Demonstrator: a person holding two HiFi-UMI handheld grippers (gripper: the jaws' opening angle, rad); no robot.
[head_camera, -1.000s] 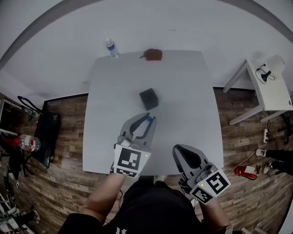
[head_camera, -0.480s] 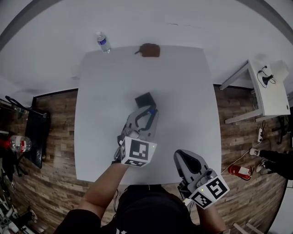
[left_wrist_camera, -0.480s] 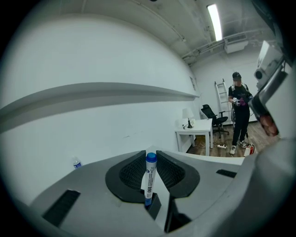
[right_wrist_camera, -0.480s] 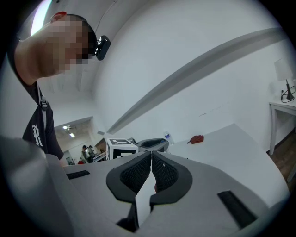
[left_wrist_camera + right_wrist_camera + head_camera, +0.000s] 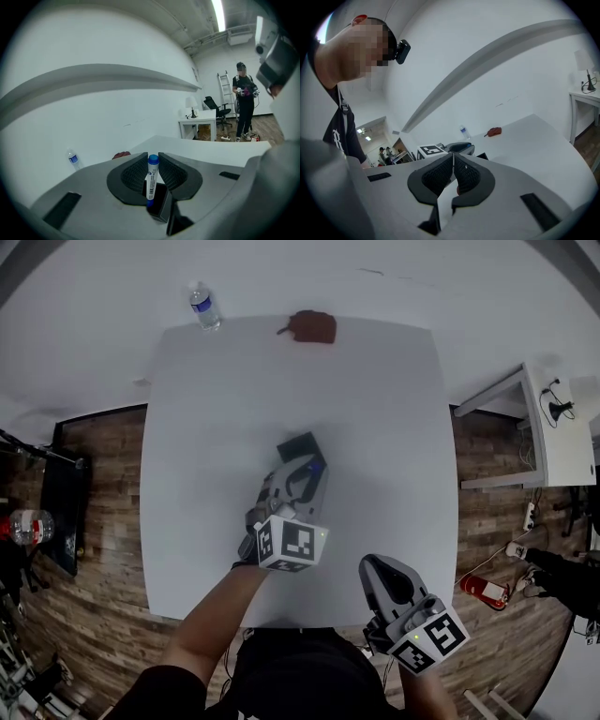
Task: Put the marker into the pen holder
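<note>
One marker (image 5: 151, 180) with a blue cap stands nearly upright, clamped between the jaws of the left gripper (image 5: 307, 468), cap uppermost. Its lower blue end lies right over the open top of the black pen holder (image 5: 298, 444); whether it has gone inside cannot be told. The pen holder is a small dark square box near the middle of the white table (image 5: 206, 427), and the left gripper's tips are directly above its near side.

To the right and nearer, the right gripper (image 5: 453, 158) hangs at the table's near edge, well apart from the holder, with its jaws pressed together and nothing between them.

Along the far edge of the table stand a water bottle (image 5: 202, 307) at the left corner and a small brown thing (image 5: 314, 326) nearer the middle. Off to the right, on the wooden floor, is a white side desk (image 5: 562, 427).
</note>
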